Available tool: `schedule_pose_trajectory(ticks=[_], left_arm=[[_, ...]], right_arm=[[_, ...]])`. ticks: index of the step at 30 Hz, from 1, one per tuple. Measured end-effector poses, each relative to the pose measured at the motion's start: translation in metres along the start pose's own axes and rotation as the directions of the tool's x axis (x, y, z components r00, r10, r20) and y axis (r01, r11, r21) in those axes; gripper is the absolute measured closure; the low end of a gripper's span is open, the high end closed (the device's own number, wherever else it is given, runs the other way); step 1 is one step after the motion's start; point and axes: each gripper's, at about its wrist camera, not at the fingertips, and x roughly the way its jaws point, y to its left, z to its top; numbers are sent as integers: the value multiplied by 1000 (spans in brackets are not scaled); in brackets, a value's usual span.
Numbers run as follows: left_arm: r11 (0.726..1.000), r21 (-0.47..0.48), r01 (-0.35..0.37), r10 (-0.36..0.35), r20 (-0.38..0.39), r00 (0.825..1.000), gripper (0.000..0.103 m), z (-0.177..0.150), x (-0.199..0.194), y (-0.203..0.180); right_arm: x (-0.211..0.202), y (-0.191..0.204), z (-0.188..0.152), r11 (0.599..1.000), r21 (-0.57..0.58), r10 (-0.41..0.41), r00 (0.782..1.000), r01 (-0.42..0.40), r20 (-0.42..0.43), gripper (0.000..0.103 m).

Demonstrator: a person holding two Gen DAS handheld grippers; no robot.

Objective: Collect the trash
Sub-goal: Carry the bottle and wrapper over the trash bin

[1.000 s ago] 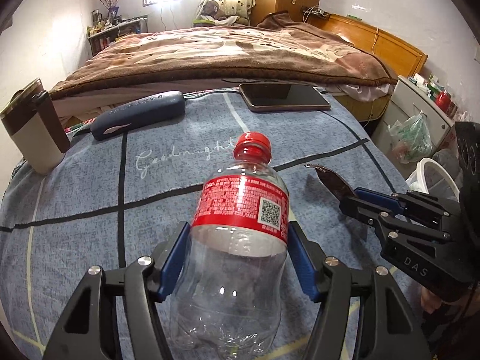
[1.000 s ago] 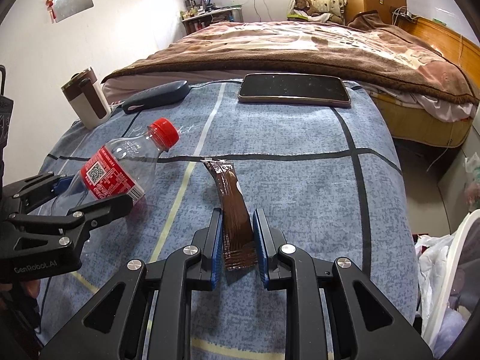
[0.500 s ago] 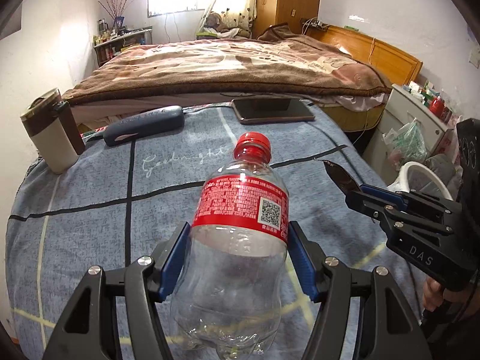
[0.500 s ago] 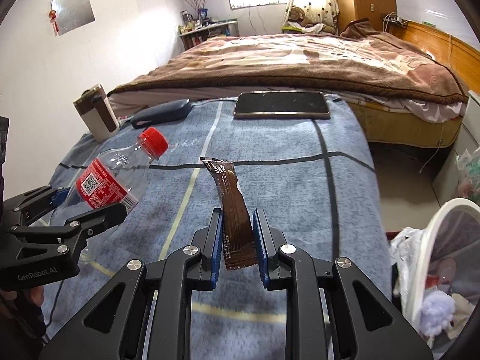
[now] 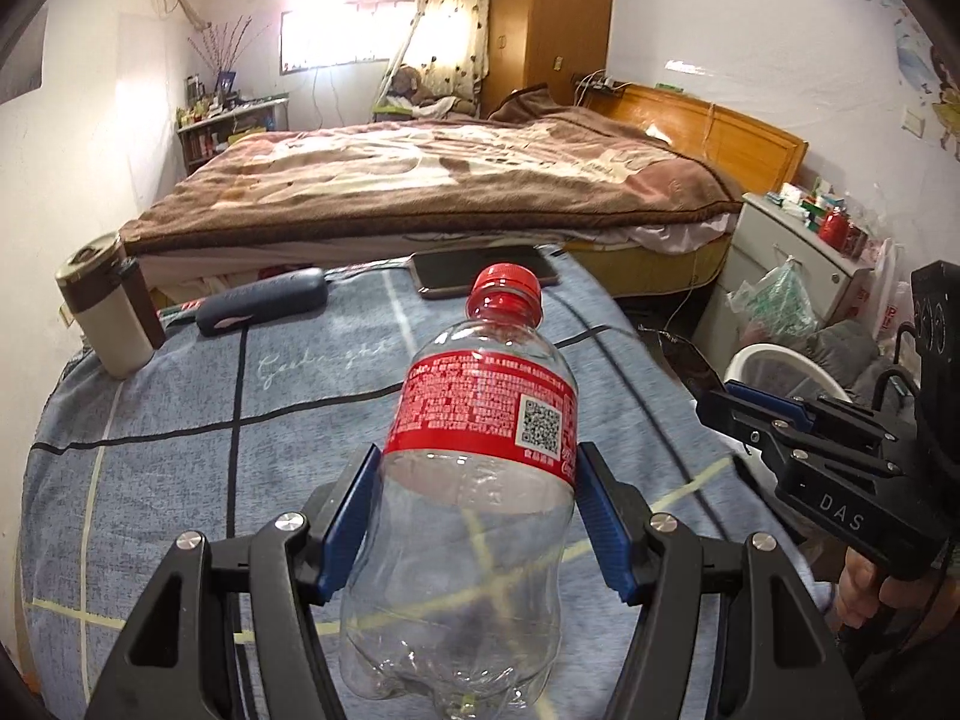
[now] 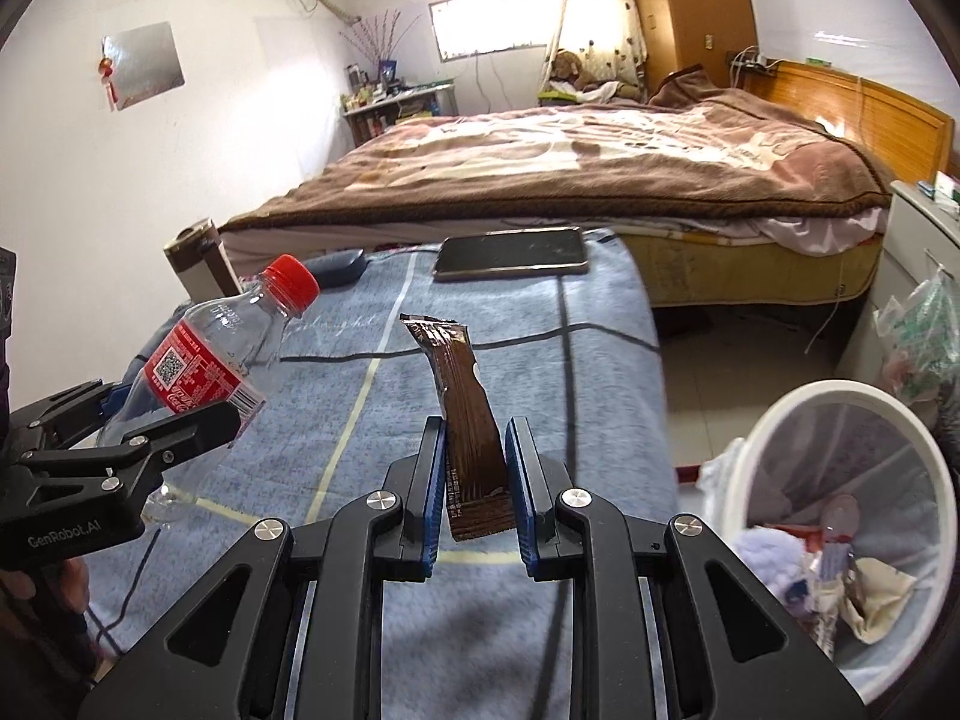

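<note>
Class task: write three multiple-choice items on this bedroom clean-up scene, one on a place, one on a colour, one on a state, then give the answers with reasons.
1. Where is the white mesh waste basket?
A. On the blue blanket
B. On the floor beside the blanket's right edge
C. On the brown bed

2. What colour is the cap of the clear plastic bottle?
A. Red
B. Blue
C. White

3. What is the brown snack wrapper's state?
A. Lying flat
B. Inside the basket
C. Clamped upright in the right gripper

Answers: B, the basket stands on floor tiles; A, its cap shows red; C, both blue fingers press its sides.
</note>
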Motion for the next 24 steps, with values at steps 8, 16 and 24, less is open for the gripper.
schedule_pose_trajectory(ticks=[8, 16, 24], left_arm=[[998, 39, 43, -44, 30, 999, 36, 4, -10, -36], [990, 80, 112, -114, 31, 993, 36, 5, -5, -85], [969, 126, 211, -213, -1, 977, 36, 5, 16, -149]], right_arm=[[-31, -24, -5, 998, 34, -47, 998, 46, 49, 81], [-60, -59, -14, 991, 81, -111, 990, 104, 82, 81], [-78, -109, -24, 968, 139, -221, 973, 210, 65, 81]])
